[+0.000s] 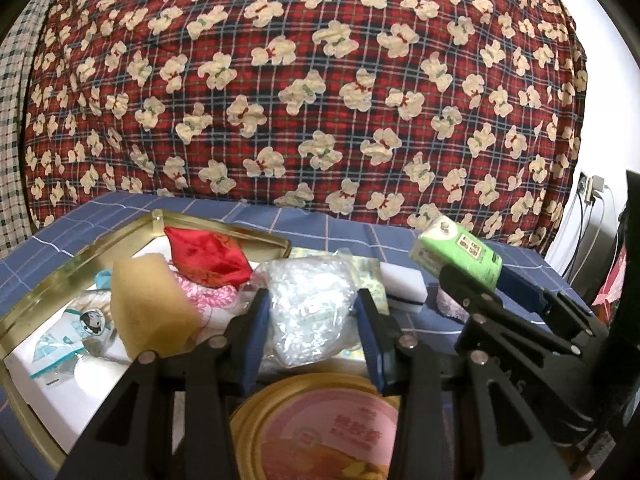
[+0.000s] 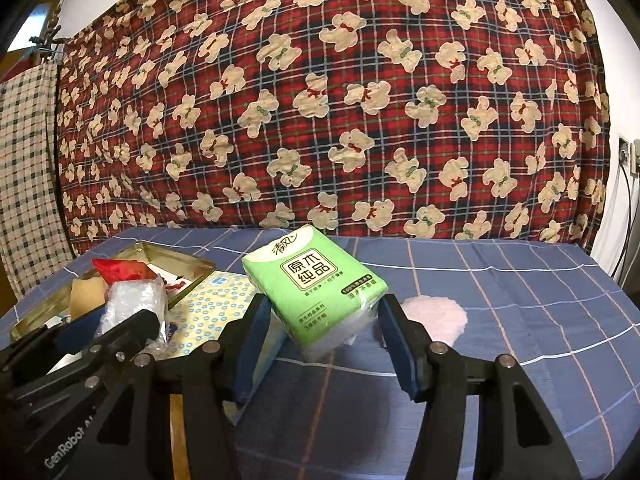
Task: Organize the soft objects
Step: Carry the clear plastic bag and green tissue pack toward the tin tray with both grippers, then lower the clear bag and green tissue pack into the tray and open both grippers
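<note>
Soft objects sit both in the grippers and in a gold tin tray (image 1: 48,280) on a surface covered with a blue checked cloth (image 2: 500,280). I cannot tell whether that surface is a bed or a worktop.

From the left wrist view, the left gripper (image 1: 314,320) is partly closed, its blue pads pressing on both sides of a crinkly clear plastic bag (image 1: 308,304) of white filling. The bag is held up just beside the tray's near right edge. Inside the tray lie a yellow sponge (image 1: 148,304), a red satin pouch (image 1: 208,256), something pink and knitted (image 1: 208,296) and a small printed packet (image 1: 76,328). Below the left gripper is a round gold lid with a pink label (image 1: 320,432).

From the right wrist view, the right gripper (image 2: 324,328) is about half closed on a green tissue pack (image 2: 316,292), which is tilted and lifted clear of the cloth, gripped at its lower end. To the left of it a pale yellow packet with blue rings (image 2: 216,312) lies flat next to the tray. To the right, a fluffy pink pad (image 2: 436,316) rests on the cloth, near the right gripper's right finger. The left view also shows a white block with a dark stripe (image 1: 404,284) on the cloth between the two grippers.

Behind everything hangs a red plaid fabric printed with cream bears (image 2: 340,100).
</note>
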Demonstrator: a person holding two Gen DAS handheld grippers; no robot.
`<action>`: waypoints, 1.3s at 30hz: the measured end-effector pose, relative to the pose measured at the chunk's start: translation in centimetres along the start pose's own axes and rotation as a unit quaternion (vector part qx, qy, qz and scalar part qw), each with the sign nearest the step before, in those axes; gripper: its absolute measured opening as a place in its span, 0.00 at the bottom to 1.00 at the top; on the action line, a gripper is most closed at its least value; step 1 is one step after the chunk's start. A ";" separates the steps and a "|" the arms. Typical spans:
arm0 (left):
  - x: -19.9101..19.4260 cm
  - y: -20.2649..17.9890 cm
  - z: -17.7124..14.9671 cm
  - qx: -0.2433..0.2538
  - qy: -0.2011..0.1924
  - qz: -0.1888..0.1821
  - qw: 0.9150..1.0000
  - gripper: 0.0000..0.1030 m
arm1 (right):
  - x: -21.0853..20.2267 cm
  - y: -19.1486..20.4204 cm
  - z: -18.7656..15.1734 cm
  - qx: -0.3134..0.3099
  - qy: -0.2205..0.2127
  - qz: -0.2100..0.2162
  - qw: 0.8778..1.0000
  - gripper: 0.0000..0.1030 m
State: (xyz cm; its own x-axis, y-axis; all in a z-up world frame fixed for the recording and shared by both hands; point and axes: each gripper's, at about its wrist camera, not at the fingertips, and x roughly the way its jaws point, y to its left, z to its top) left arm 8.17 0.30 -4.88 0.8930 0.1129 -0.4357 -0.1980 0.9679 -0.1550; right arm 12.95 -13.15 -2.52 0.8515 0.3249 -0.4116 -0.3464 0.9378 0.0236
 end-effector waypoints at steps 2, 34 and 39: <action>0.1 0.2 0.1 -0.002 0.003 0.000 1.000 0.40 | 0.2 0.2 0.0 0.002 0.003 0.003 1.000 0.57; -3.5 8.1 3.9 -0.003 -0.003 0.012 1.000 0.40 | 0.9 6.9 4.4 -0.016 0.031 0.103 0.994 0.57; -2.6 11.7 5.6 -0.016 0.014 0.033 0.999 0.40 | 2.6 9.7 5.6 -0.034 0.075 0.127 0.988 0.57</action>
State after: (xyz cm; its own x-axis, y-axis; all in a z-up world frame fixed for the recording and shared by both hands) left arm 5.78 12.55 -0.61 0.8659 0.1705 -0.4702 -0.2703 0.9505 -0.1531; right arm 14.04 -2.54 1.75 0.6676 0.5220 -0.5308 -0.5714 0.8164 0.0841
